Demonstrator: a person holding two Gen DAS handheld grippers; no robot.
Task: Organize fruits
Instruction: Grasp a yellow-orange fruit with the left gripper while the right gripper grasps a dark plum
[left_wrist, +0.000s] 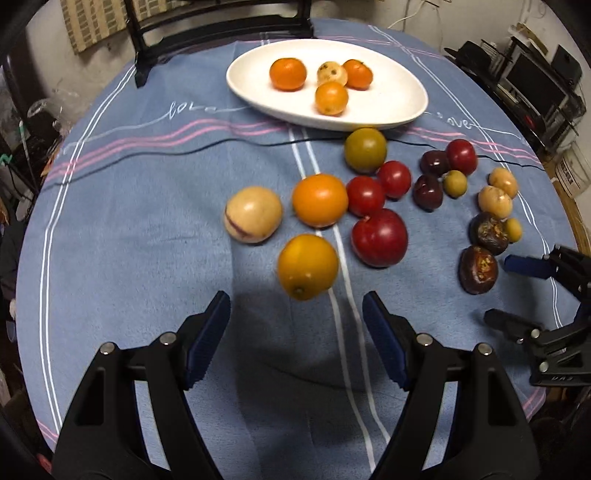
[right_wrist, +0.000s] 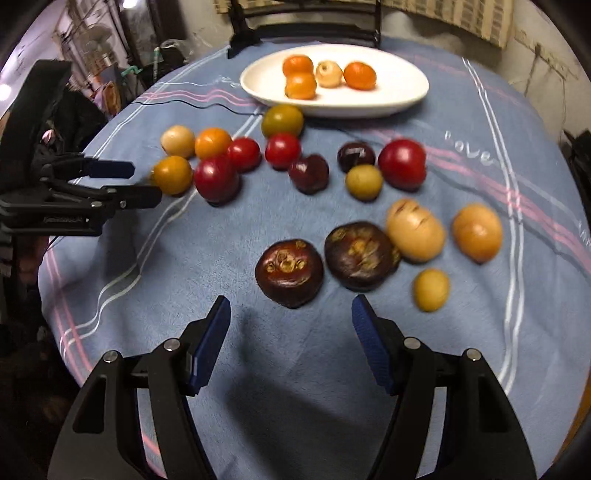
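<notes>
A white oval plate (left_wrist: 402, 99) at the far side of the table holds three orange fruits and a pale one (left_wrist: 331, 73); the plate also shows in the right wrist view (right_wrist: 406, 86). Many loose fruits lie on the blue cloth. My left gripper (left_wrist: 296, 308) is open and empty, just short of a yellow-orange fruit (left_wrist: 307, 266). My right gripper (right_wrist: 291, 314) is open and empty, just short of a dark brown fruit (right_wrist: 289, 272). A second dark brown fruit (right_wrist: 359, 254) lies beside it.
Red fruits (left_wrist: 379, 237), an orange (left_wrist: 320, 199), a pale striped fruit (left_wrist: 253, 214), a green fruit (left_wrist: 365, 149), dark plums (left_wrist: 427, 192) and small yellow fruits (right_wrist: 430, 289) are spread over the blue tablecloth (left_wrist: 147, 221). A black cable (left_wrist: 184, 149) crosses the cloth. A chair (left_wrist: 221, 22) stands behind the table.
</notes>
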